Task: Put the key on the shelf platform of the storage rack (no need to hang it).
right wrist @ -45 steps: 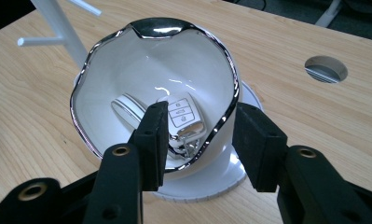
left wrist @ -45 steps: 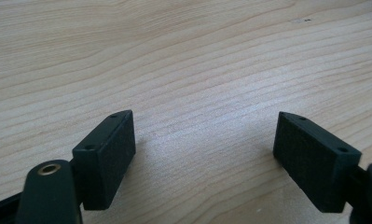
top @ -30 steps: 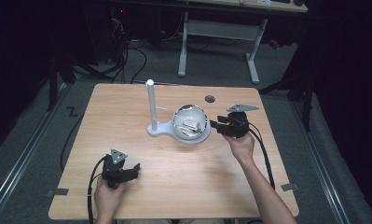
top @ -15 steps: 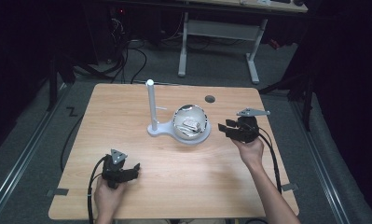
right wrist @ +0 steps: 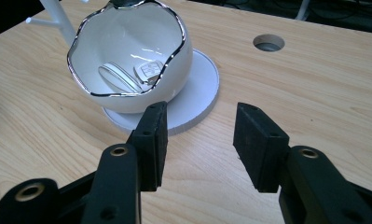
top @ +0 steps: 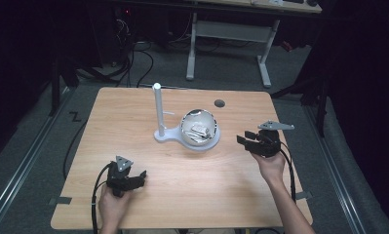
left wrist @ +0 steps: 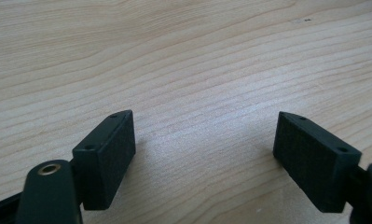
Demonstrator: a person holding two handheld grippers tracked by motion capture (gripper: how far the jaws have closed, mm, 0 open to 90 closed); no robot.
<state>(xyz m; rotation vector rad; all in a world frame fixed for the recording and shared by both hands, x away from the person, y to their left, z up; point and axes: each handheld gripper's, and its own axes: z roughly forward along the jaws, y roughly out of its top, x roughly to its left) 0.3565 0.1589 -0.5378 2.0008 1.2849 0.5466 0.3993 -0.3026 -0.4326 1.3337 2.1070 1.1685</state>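
Your right claw (top: pixel 246 137) has pulled back from the bowl (top: pixel 199 127) since a second ago: it was close against the bowl's right side then, and now it hangs well clear of it, further right over the bench (top: pixel 133 107). Its jaws stand wide apart with nothing between them, pointing at the bowl. The bowl sits where it was, on the round white base (right wrist: pixel 200 93) of the stand (top: pixel 158 109), with small white pieces inside. Your left claw (top: pixel 136 179) has stayed put near the front edge, jaws wide and empty over bare wood.
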